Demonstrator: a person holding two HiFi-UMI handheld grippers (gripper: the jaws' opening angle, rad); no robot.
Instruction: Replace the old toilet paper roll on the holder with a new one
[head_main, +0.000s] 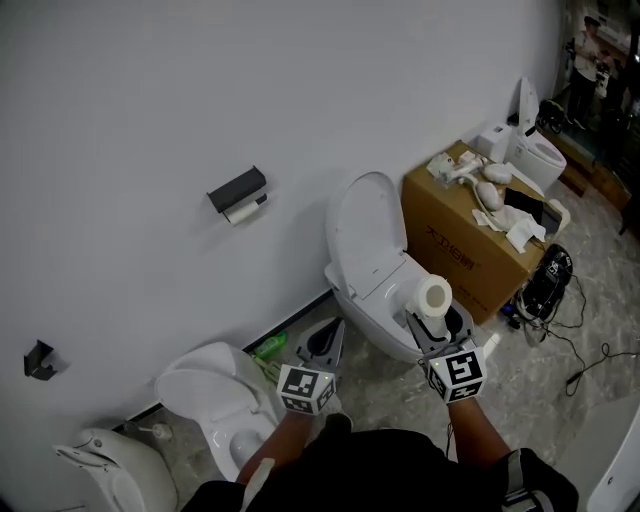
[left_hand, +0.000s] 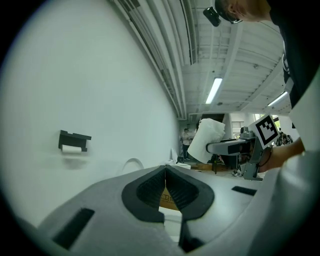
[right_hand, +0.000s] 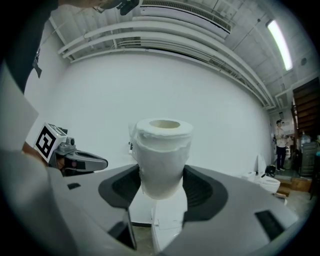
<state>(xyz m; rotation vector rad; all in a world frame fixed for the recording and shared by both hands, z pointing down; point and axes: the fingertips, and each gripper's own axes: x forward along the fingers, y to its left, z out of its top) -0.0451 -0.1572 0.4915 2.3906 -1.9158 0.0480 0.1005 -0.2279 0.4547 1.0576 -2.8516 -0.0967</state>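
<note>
A black wall holder (head_main: 238, 190) carries a thin, nearly spent white roll (head_main: 246, 210); in the left gripper view the holder (left_hand: 74, 139) is at mid-left with the old roll (left_hand: 72, 149) under it. My right gripper (head_main: 436, 312) is shut on a full new toilet paper roll (head_main: 433, 296), held upright between the pads (right_hand: 161, 150). That roll blocks most of the right gripper view ahead. My left gripper (head_main: 329, 336) is shut and holds nothing, its jaws pressed together (left_hand: 165, 172). Both grippers point level at the wall, well below and right of the holder.
A toilet with its lid raised (head_main: 372, 262) stands just ahead of the right gripper. A cardboard box (head_main: 462, 245) with white parts on top sits to its right, with cables and a black device (head_main: 548, 280) on the floor. A white toilet (head_main: 215, 400) and a green bottle (head_main: 269, 347) lie near the left gripper.
</note>
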